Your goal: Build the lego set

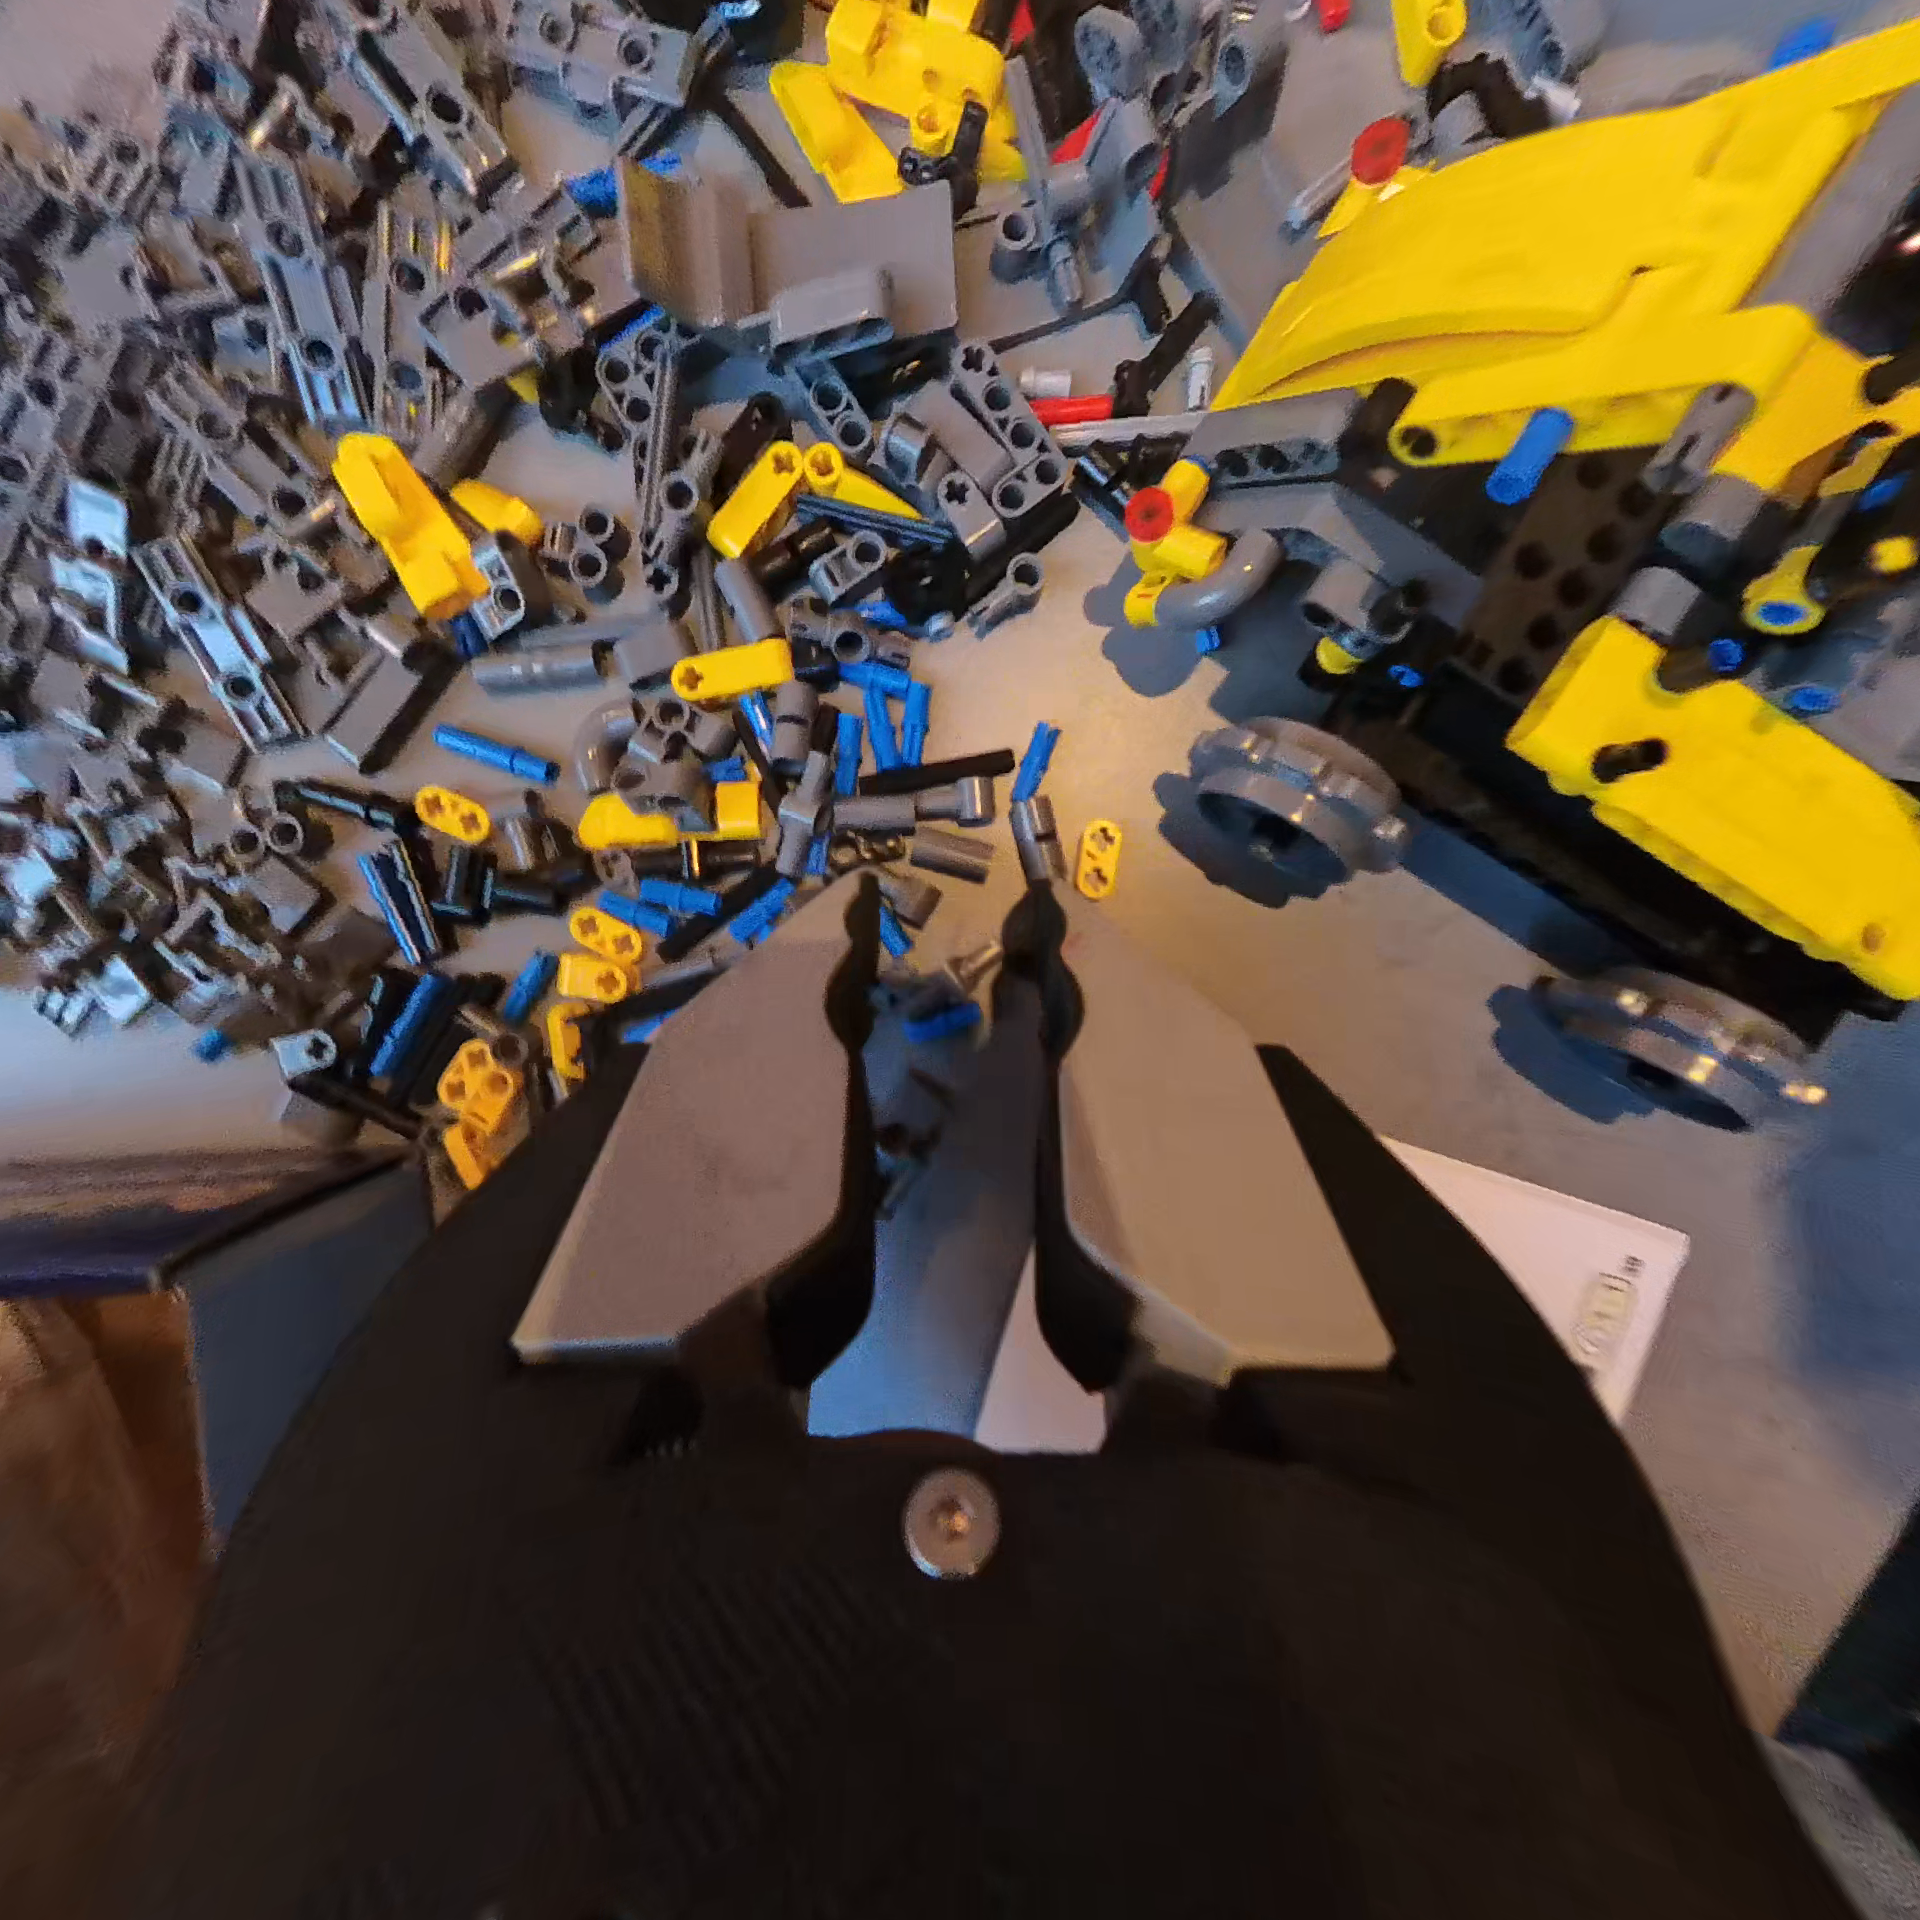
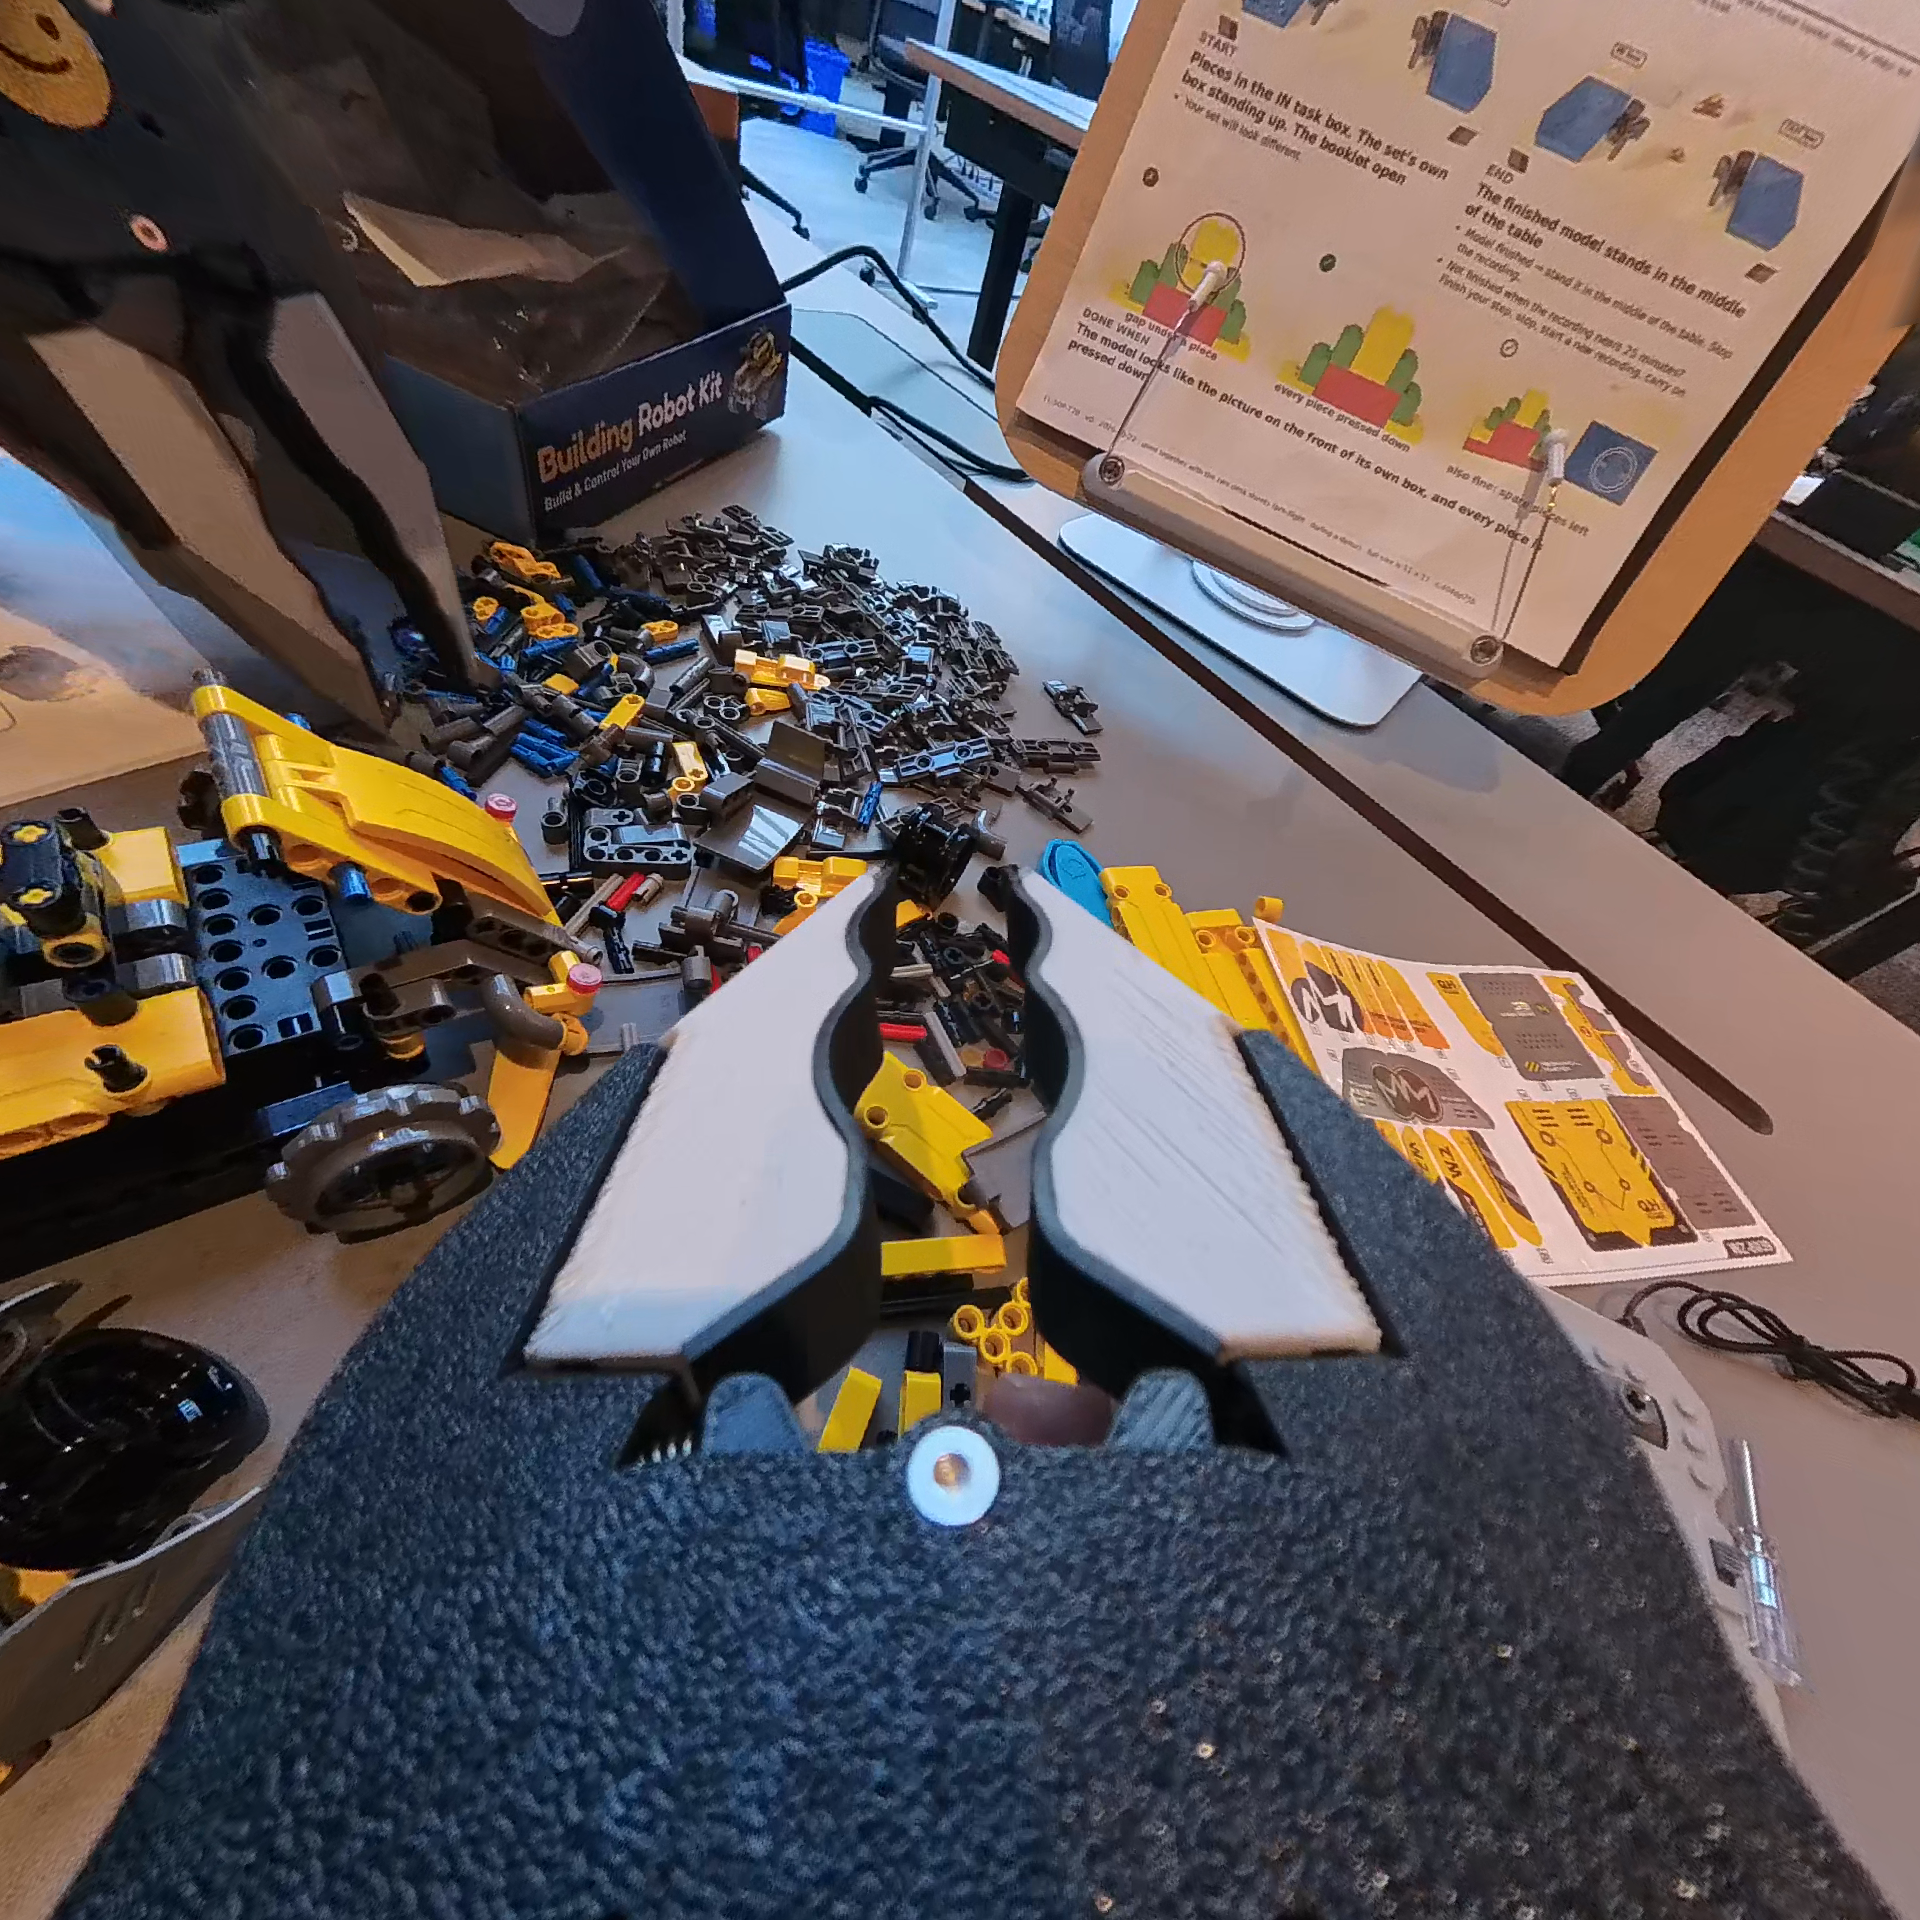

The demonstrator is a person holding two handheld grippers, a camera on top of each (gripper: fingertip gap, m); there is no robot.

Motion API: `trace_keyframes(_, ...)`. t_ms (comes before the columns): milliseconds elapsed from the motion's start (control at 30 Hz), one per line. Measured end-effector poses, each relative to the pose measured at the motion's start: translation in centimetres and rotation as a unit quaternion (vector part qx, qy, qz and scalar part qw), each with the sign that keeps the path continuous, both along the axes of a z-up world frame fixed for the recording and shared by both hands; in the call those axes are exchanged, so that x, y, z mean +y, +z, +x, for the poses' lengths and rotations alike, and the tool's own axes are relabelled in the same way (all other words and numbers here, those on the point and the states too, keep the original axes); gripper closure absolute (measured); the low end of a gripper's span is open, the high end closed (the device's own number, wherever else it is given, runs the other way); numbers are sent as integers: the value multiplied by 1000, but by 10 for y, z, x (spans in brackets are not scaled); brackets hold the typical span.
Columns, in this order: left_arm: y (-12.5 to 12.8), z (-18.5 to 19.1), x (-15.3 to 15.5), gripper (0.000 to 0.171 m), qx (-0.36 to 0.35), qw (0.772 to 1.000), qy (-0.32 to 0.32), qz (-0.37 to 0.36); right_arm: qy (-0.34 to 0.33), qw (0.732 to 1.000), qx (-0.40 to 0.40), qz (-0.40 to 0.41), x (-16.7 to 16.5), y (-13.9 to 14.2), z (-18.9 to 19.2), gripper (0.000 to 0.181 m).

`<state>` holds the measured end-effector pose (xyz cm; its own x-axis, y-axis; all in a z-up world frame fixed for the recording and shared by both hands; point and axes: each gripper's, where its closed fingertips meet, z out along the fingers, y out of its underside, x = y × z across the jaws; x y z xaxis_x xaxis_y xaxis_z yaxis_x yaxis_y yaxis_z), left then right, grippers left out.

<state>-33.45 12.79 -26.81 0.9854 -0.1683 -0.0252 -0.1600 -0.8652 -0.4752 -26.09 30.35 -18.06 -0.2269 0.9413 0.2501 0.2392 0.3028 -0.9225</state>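
On desk: loose brick pile (image 1: 644, 644), half-built yellow model (image 1: 1621, 582).
L tool (image 1: 945, 904) slightly open, empty, over blue pins; R tool (image 2: 940, 883) slightly open, empty, above yellow parts nr sticker sheet (image 2: 1507, 1091).

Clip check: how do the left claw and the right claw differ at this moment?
The left claw has a smooth black body; the right claw has a rough, speckled one. The left claw points down at small blue pins and grey connectors; the right claw is over bigger yellow panels. Both stand open with grey fingers, gripping nothing, beside the yellow model.
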Motion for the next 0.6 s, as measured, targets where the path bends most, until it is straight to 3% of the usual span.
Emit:
trace_keyframes(233, -10, 1, 10, 156, -1, 1000, -21, -21, 4, 1000, 5, -2, -1, 4, 2, 161)
trace_keyframes(400, -9, -2, 8, 156, 6, 1000, -15, -21, 7, 1000, 7, -5, -2, 7, 3, 161)
trace_keyframes(500, 12, 7, 17, 156, 44, 997, -56, 43, 25, 999, 2, -33, -8, 7, 4, 161)
trace_keyframes(600, 54, 36, 30, 156, 134, 967, -140, 168, 81, 991, -7, -109, -25, 13, 9, 161)
